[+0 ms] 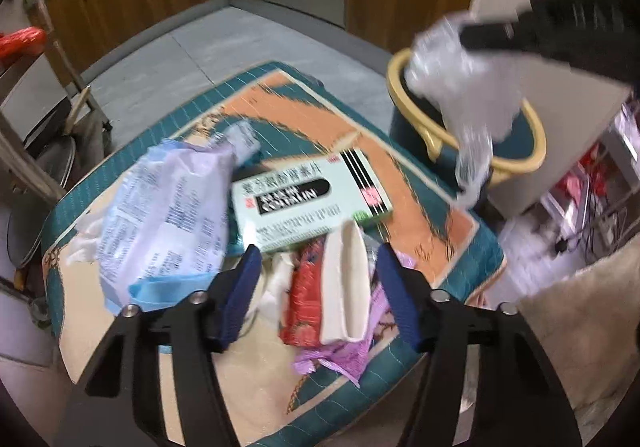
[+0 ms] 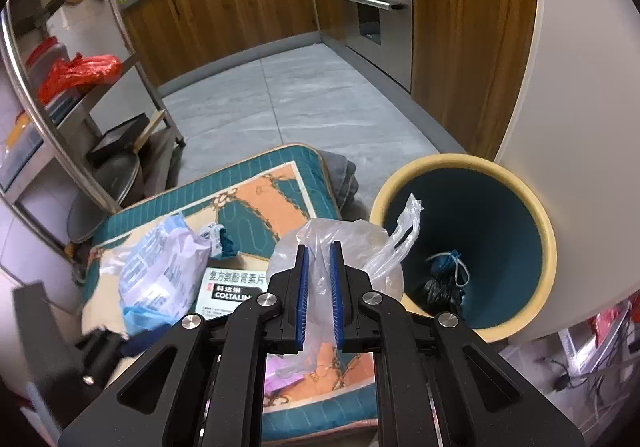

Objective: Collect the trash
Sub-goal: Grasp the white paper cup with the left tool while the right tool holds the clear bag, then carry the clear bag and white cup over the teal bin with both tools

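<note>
Right gripper (image 2: 319, 295): jaws clamping a clear plastic bag (image 2: 352, 247), the film bunched between the blue pads; the bag is hanging just beside the near-left rim of the bin (image 2: 550, 243). In the left wrist view the same bag (image 1: 456, 71) is dangling over the bin (image 1: 536, 143) at far right, blurred.

Bin: dark teal inside, cream-yellow rim, standing on the floor to the right of the cushion (image 2: 256, 187). Some dark scraps with a bit of string are lying at its bottom.

Left gripper (image 1: 316, 279): jaws standing partly apart, nothing pressed between the pads. Between them, lower down, a white plastic tray piece (image 1: 348, 283) and a red wrapper (image 1: 304, 299) are lying on the cushion (image 1: 280, 99); whether either pad is touching them cannot be told.

Remaining trash sitting on the teal-and-orange patterned cushion: a green-white medicine box (image 1: 312, 203) in the middle, a crumpled white-and-blue printed package (image 1: 168, 223) to its left, a purple net scrap (image 1: 340, 355) at the near edge under the tray piece.

Far side: grey tiled floor, wooden cabinets.
</note>
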A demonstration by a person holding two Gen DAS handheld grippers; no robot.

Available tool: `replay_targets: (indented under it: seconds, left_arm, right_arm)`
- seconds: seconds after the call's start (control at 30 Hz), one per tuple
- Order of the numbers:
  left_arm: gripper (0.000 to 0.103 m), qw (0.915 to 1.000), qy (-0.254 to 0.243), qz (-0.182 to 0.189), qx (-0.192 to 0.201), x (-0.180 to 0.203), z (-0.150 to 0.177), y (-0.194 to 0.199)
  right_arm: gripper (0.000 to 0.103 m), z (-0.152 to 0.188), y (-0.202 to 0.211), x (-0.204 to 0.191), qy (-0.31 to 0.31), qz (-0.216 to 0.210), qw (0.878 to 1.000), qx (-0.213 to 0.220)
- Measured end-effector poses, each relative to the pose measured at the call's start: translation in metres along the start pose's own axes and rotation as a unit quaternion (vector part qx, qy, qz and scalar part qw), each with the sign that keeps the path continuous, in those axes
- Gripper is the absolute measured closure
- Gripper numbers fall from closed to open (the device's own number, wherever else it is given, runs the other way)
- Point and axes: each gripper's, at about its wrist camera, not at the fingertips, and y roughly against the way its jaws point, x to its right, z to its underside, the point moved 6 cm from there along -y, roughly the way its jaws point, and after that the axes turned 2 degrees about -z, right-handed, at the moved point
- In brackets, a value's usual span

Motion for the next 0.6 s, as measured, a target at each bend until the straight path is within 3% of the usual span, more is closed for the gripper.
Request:
replay_targets:
  seconds: [0.1,0.13,0.2,0.27,0.4,0.6]
  left_arm:
    - [0.056,0.9995,-0.019,-0.015,-0.021,0.006,0.006,-0.012]
    - [0.061,0.9992,-0.022,-0.019,-0.027,0.006,0.008,-0.015]
    - [0.081,0.9986,-0.025,-0.025,-0.04,0.006,0.011,-0.021]
    - [0.09,0.998,-0.032,-0.033,-0.044,0.005,0.012,-0.023]
    - [0.099,0.9982,-0.022,-0.046,-0.03,-0.003,0.004,-0.014]
    - [0.101,0.9986,0.032,-0.042,0.007,-0.026,-0.016,0.009]
  right_arm:
    - [0.091,0.0,-0.001,0.002,-0.003,-0.003,1.0,-0.001]
    - [0.091,0.0,-0.001,0.002,-0.003,-0.004,1.0,-0.001]
    - [0.091,0.0,-0.001,0.002,-0.003,-0.005,1.0,-0.001]
    - [0.091,-0.001,-0.002,0.002,-0.003,-0.007,1.0,-0.001]
    - [0.091,-0.002,0.0,0.002,0.0,-0.01,1.0,0.002]
    - [0.091,-0.004,0.005,0.002,0.006,-0.01,1.0,0.011]
